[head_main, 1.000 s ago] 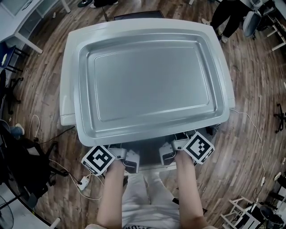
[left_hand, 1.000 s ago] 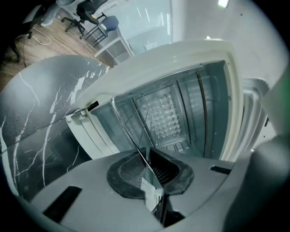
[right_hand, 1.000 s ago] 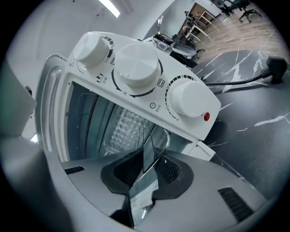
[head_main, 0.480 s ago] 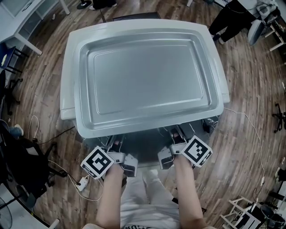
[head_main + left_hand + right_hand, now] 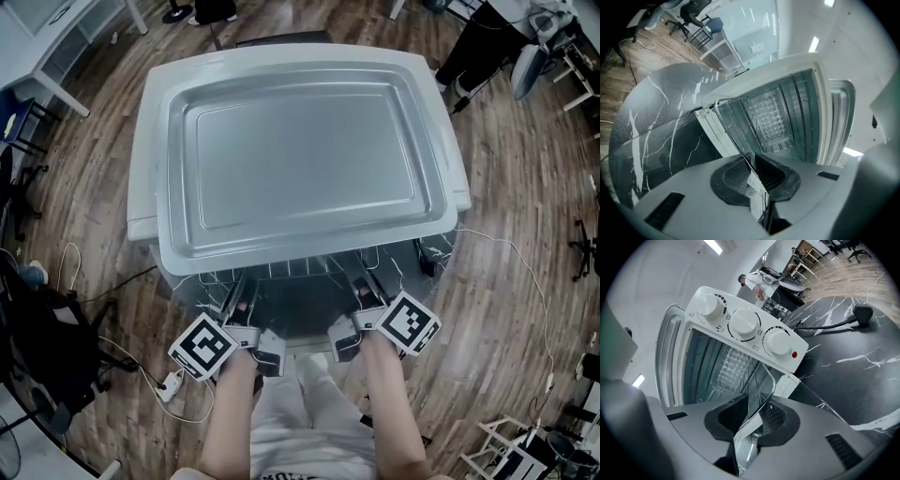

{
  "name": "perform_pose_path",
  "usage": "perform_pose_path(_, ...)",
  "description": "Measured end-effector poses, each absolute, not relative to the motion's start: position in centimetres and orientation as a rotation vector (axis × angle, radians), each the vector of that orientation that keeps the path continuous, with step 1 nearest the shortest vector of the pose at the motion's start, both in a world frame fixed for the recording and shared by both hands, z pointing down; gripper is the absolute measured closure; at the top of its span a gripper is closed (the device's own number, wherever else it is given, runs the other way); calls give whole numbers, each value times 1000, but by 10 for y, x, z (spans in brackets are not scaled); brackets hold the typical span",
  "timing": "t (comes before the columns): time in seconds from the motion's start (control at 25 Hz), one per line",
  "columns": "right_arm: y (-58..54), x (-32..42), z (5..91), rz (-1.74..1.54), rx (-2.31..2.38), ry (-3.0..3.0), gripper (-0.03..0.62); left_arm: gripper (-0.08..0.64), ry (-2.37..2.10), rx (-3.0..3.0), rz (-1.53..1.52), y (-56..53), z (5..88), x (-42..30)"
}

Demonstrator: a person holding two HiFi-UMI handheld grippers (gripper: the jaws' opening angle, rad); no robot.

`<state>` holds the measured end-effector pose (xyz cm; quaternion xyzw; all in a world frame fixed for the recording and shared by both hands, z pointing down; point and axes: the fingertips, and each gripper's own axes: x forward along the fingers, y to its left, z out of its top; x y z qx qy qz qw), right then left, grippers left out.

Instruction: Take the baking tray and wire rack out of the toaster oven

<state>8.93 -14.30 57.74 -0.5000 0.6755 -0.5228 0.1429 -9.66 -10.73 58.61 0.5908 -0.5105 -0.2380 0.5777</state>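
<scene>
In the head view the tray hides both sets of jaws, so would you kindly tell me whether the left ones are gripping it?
Observer: Yes. In the left gripper view the left gripper has its jaws shut on the thin edge of the tray.
Operator: Thank you. And the right one?
Observer: The right gripper is shut on the same edge, with a wire of the rack running alongside it.
Operator: Is anything lying on the table near it?
Observer: A black plug and its cable lie on the dark table beside the oven.
</scene>
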Motion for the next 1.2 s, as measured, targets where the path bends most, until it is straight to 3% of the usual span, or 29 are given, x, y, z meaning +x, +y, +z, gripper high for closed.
perform_pose_path(1.2,-85,94,563,-1552,-1378,2052,529,529,-1202,1385,-561,-46,570,-88)
